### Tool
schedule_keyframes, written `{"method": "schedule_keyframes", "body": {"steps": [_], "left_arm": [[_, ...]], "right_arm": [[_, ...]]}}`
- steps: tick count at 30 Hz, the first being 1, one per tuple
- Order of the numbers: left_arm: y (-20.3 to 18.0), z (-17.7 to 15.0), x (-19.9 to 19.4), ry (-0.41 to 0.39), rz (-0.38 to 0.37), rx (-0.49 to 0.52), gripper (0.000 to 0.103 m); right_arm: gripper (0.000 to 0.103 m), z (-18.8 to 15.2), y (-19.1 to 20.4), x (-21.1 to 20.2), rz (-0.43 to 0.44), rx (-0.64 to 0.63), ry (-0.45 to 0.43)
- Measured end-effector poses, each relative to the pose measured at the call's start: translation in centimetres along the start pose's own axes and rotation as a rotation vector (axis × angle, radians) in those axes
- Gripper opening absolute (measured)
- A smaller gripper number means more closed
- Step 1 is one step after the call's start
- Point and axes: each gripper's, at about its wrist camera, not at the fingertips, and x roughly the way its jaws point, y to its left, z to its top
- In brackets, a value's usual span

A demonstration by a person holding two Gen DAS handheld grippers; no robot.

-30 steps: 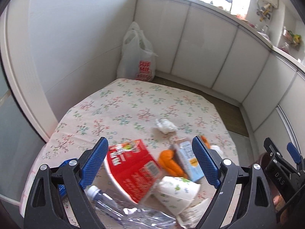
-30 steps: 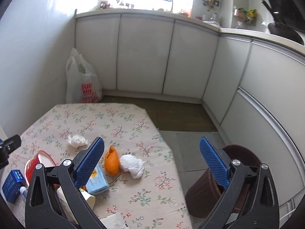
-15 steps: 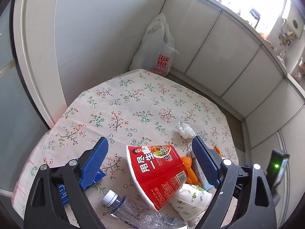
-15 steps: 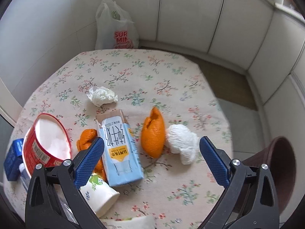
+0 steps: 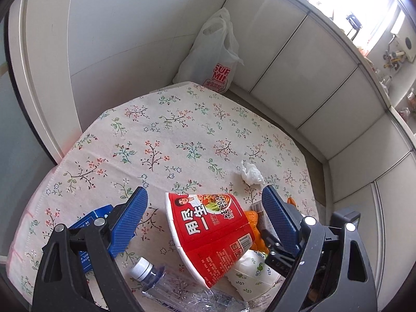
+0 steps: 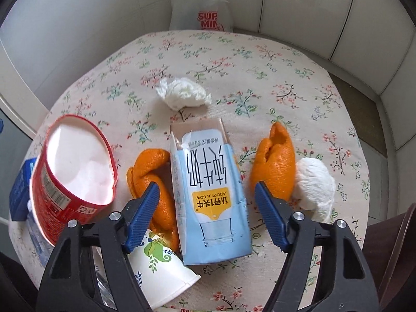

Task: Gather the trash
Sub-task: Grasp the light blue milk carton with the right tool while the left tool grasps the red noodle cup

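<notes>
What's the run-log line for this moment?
left gripper: open over noodle cup | right gripper: closing, astride milk carton, not gripping

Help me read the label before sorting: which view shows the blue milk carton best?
The right wrist view: the milk carton lies flat in the centre with its whole printed face showing, between the jaws of the right gripper. The left wrist view shows only a sliver of it behind the red noodle cup.

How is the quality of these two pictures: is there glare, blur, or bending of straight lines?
Left wrist view: the window at top right is blown out to white; cabinet panels curve from fisheye distortion; the red noodle cup is sharp. Right wrist view: even, soft light, no strong glare; the milk carton print is readable, so little blur; dark corners on both.
</notes>
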Motion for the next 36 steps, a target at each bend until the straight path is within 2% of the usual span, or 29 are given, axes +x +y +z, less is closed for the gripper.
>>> {"method": "schedule_keyframes", "body": {"steps": [3, 5, 13, 19, 23, 29, 33, 36], "left_arm": [[0.0, -0.1, 0.1, 0.003, -0.001, -0.001, 0.087], [0.0, -0.1, 0.2, 0.005, -0.001, 0.001, 0.087], [0.2, -0.3, 0.9, 0.034, -0.009, -0.025, 0.087], [0.0, -0.4, 0.8, 0.042, -0.016, -0.032, 0.087], [0.4, -0.6, 1.4, 0.089, -0.015, -0.061, 0.087], [0.4, -1.7, 3.6, 0.186, 0.028, -0.117, 0.087], [-0.5, -1.7, 5.3, 0.19, 0.122, -0.108, 0.087], [-0.7, -1.9, 6.2, 0.199, 0.147, -0.145, 0.09]], "right_arm": [[0.07, -0.1, -0.1, 0.6, 0.009, 0.011, 0.008], [0.057, -0.2, -0.4, 0.8, 0.015, 0.034, 0.011], [0.055, -0.6, -0.3, 0.2, 0.01, 0.054, -0.013], [0.055, 0.0, -0.2, -2.8, 0.002, 0.06, -0.101], [0.055, 0.2, -0.8, -4.8, 0.004, 0.085, -0.155], [0.056, -0.1, -1.5, -7.1, 0.002, 0.107, -0.205], [0.056, -0.5, -2.2, -8.1, 0.0, 0.118, -0.22], [0.056, -0.9, -2.6, -8.6, -0.015, 0.117, -0.224]]}}
